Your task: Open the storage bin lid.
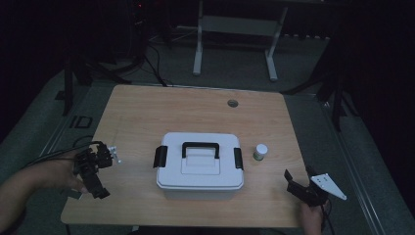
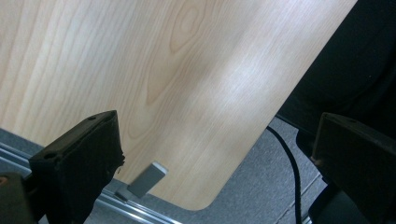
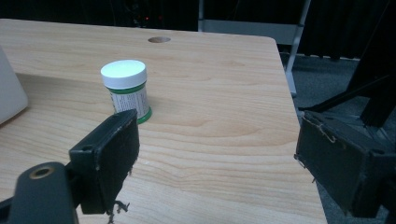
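A white lidded box [image 1: 198, 169] with a black handle [image 1: 200, 147] and black side latches stands shut at the middle of the wooden table [image 1: 195, 112]. To its right stands a small jar with a white cap [image 1: 260, 152], which has a green-banded label in the right gripper view [image 3: 126, 91]. My right gripper [image 1: 299, 175] is held near the table's front right corner, open and empty [image 3: 219, 126], pointing toward the jar. Over the front left edge my left gripper [image 1: 90, 185] is open and empty [image 2: 219, 126], aimed down at the table's near corner.
A round cable hole [image 1: 232, 103] is set in the far part of the table [image 3: 159, 39]. A white metal frame [image 1: 235, 29] and dark stands with cables occupy the floor behind. The box's corner [image 3: 9, 91] lies left of the jar. A cable [image 2: 292, 168] crosses the grey floor.
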Demonstrator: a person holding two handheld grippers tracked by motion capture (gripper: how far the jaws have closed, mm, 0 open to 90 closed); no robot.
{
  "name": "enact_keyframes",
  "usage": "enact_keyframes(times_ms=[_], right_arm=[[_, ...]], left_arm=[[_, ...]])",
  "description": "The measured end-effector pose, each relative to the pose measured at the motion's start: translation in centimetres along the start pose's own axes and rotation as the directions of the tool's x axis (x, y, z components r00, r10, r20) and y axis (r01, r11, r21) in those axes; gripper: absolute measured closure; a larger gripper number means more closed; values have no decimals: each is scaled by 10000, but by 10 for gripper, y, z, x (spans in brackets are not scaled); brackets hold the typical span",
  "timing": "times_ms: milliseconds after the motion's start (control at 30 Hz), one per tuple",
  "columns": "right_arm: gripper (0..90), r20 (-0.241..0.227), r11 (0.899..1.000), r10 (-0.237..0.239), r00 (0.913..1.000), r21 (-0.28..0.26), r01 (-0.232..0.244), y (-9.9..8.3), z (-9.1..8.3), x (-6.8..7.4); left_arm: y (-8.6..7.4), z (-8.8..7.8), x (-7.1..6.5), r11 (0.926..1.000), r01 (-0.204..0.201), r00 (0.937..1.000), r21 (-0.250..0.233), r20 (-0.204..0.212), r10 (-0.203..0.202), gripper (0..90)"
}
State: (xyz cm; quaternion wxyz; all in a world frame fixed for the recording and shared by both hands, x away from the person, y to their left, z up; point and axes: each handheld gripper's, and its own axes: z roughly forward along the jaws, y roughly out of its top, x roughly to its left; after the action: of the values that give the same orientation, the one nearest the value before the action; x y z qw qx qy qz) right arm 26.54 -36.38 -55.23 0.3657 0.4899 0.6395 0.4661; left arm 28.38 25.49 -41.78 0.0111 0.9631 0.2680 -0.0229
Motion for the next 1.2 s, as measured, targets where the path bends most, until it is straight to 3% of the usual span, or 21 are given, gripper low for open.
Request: enact_keyframes(times_ms=[167,400,633,833,1000,1100,1200], right_arm=[[131,-37,10000,47,10000,0,-47,0,0,-1],[131,-103,9999,114,9999,18,-113,0,1,-1],[130,-104,10000,29,9999,46,-29,0,1,0],[131,-142,10000,-23,9999,81,24,0,1,0],[131,-184,10000,-22,9998,76,23,0,1,0],[131,-229,10000,12,9997,68,-10,0,1,0],[131,-252,10000,19,9997,77,-17,0,1,0]], left_arm=[[18,-13,-4,9988,-409,9990,-269,144,413,11],[40,-31,-9,9927,-1040,9946,-615,-70,1037,11],[65,-43,-13,9886,-1448,9895,-402,-71,1447,11],[88,-55,-20,9776,-2053,9786,-455,-222,2045,11],[103,-60,-24,9722,-2276,9736,-556,-318,2261,11],[115,-59,-27,9652,-2578,9658,-449,-419,2560,11],[121,-60,-27,9634,-2651,9638,-383,-404,2636,11]])
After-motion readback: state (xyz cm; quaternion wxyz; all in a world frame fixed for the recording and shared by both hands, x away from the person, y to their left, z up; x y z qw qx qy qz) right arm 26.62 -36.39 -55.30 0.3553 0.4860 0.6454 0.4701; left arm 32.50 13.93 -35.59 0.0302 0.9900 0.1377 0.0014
